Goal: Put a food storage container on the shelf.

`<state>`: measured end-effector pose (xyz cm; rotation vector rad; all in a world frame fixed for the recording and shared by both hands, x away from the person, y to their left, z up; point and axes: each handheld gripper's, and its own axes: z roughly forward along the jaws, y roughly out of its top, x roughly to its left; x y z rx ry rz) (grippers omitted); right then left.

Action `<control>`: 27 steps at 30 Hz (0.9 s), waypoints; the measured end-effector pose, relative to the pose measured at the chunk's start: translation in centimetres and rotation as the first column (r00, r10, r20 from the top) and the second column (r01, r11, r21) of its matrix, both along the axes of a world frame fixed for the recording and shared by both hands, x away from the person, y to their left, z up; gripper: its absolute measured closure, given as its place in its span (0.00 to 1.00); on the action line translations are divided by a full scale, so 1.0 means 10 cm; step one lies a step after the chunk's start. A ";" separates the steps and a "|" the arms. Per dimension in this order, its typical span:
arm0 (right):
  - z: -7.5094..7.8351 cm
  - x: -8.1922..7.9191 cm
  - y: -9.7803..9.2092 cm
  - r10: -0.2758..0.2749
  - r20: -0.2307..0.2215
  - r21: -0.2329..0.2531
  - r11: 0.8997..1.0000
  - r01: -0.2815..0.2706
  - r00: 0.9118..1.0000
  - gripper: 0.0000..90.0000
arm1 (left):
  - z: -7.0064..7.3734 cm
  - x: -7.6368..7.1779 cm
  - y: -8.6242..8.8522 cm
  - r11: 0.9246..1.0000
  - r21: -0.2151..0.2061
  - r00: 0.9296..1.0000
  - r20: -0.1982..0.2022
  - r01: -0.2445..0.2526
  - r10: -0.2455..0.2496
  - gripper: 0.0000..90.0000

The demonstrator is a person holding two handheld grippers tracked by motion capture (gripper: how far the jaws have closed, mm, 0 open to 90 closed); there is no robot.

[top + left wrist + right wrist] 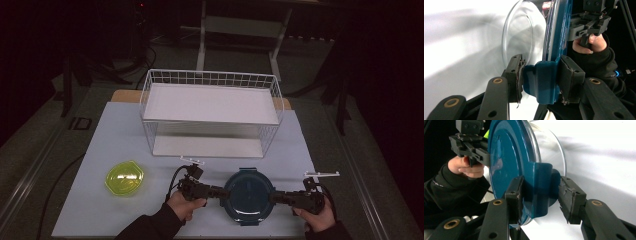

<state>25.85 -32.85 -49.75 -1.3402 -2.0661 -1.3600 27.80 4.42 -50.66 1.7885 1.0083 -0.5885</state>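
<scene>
A: High view first: where does the round container [248, 195] sit?

B: On the white table [200, 140], near the front edge, between the two grippers. Its blue lid [247, 190] is on, and the bowl under it is clear glass, as both gripper views show.

A: What is the left gripper [220, 192] doing?

B: It comes in from the container's left side. In the left gripper view its jaws are clamped on a blue latch tab [541, 80] of the lid, one pad on each face.

A: And the right gripper [274, 196]?

B: It meets the opposite side. In the right gripper view, the jaws bracket the other latch tab [539, 190]: the left pad presses the tab, while the right pad looks just off it, so whether it truly grips cannot be told.

A: Anything else on the table?

B: A yellow-green lidded container [124, 178] lies well to the left, and a white wire shelf rack [210, 112] stands behind, apart from both.
</scene>
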 end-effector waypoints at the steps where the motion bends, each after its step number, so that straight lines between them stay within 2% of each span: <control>1: 0.00 0.00 0.01 0.002 -0.007 0.006 1.000 -0.002 1.000 0.63 | 0.01 0.00 0.01 1.000 0.002 1.000 -0.002 -0.002 0.002 0.64; 4: 0.02 0.01 0.04 0.003 -0.012 0.012 1.000 -0.003 1.000 0.63 | 0.06 -0.01 0.04 1.000 0.002 1.000 0.008 -0.009 0.009 0.64; 11: 0.15 0.03 0.10 0.013 0.008 0.025 1.000 -0.013 1.000 0.63 | 0.24 0.00 0.12 0.999 -0.009 0.999 0.043 -0.030 0.031 0.64; 12: 0.18 0.04 0.12 0.015 0.013 0.027 1.000 -0.016 1.000 0.63 | 0.32 0.01 0.16 0.999 -0.019 0.997 0.056 -0.044 0.045 0.64; 13: 0.25 0.06 0.16 0.014 0.023 0.030 0.999 -0.014 1.000 0.63 | 0.35 0.01 0.17 0.998 -0.021 0.997 0.063 -0.051 0.052 0.64; 16: 0.33 0.10 0.21 0.018 0.038 0.035 0.999 -0.019 0.999 0.63 | 0.46 0.04 0.23 0.998 -0.020 0.994 0.089 -0.060 0.062 0.64; 23: 0.52 0.21 0.33 0.019 0.062 0.036 0.999 -0.021 0.998 0.63 | 0.64 0.10 0.36 0.995 -0.039 0.988 0.117 -0.093 0.097 0.63; 27: 0.66 0.29 0.42 0.027 0.082 0.041 0.999 -0.030 0.996 0.63 | 0.80 0.13 0.45 0.993 -0.041 0.983 0.145 -0.111 0.116 0.63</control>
